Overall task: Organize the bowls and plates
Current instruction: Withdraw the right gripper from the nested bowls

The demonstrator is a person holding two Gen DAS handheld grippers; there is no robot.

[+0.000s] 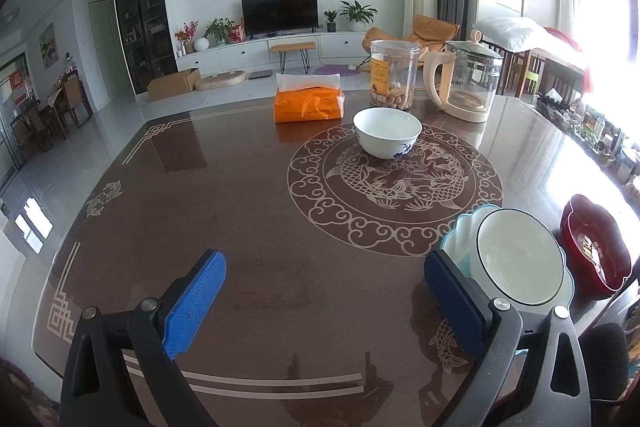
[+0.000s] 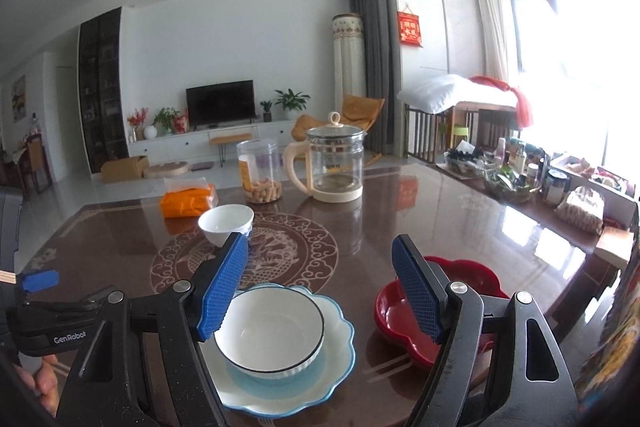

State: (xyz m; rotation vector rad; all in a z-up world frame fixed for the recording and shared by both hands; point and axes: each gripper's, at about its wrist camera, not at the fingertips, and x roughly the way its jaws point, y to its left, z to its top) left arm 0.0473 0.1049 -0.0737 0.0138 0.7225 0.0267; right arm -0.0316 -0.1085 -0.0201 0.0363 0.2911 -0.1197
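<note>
A white black-rimmed bowl [image 2: 272,337] sits on a blue-edged scalloped plate [image 2: 336,359] at the table's near edge; both also show in the left wrist view, the bowl [image 1: 516,259] on the plate [image 1: 454,247]. A red lobed dish [image 2: 400,311] lies right of them, also seen in the left wrist view [image 1: 592,247]. A small white bowl [image 1: 387,131] stands on the table's round fish pattern, also in the right wrist view [image 2: 226,223]. My left gripper [image 1: 324,297] is open and empty above the table, left of the plate. My right gripper [image 2: 320,291] is open and empty above the plate and red dish.
A glass kettle [image 1: 466,83], a clear jar of snacks [image 1: 392,75] and an orange tissue pack [image 1: 308,103] stand at the far side of the brown table [image 1: 224,187]. Boxes, jars and packets [image 2: 540,179] crowd the table's far right.
</note>
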